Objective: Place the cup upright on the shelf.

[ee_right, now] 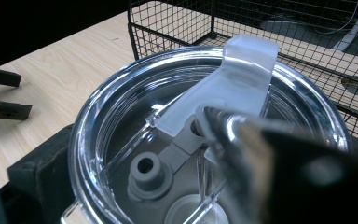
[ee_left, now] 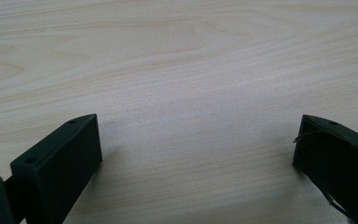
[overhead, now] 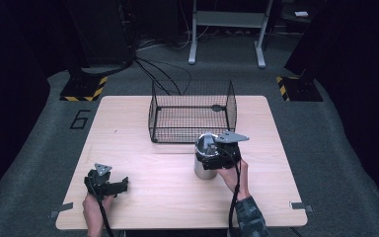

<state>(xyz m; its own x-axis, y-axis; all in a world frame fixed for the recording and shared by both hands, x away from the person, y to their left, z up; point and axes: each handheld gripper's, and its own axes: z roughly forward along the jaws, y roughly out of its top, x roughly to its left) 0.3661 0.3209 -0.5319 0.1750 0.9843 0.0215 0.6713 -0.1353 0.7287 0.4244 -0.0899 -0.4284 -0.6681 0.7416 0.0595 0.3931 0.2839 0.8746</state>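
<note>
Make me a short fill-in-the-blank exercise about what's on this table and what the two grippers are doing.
1. The right gripper is closed around a steel tumbler topped with a clear ____.
2. Behind the tumbler stands a black wire ____.
3. The left gripper hovers over bare table with its jaws ____.
4. The table top is made of light ____.

Missing words: lid; basket; open; wood
</note>
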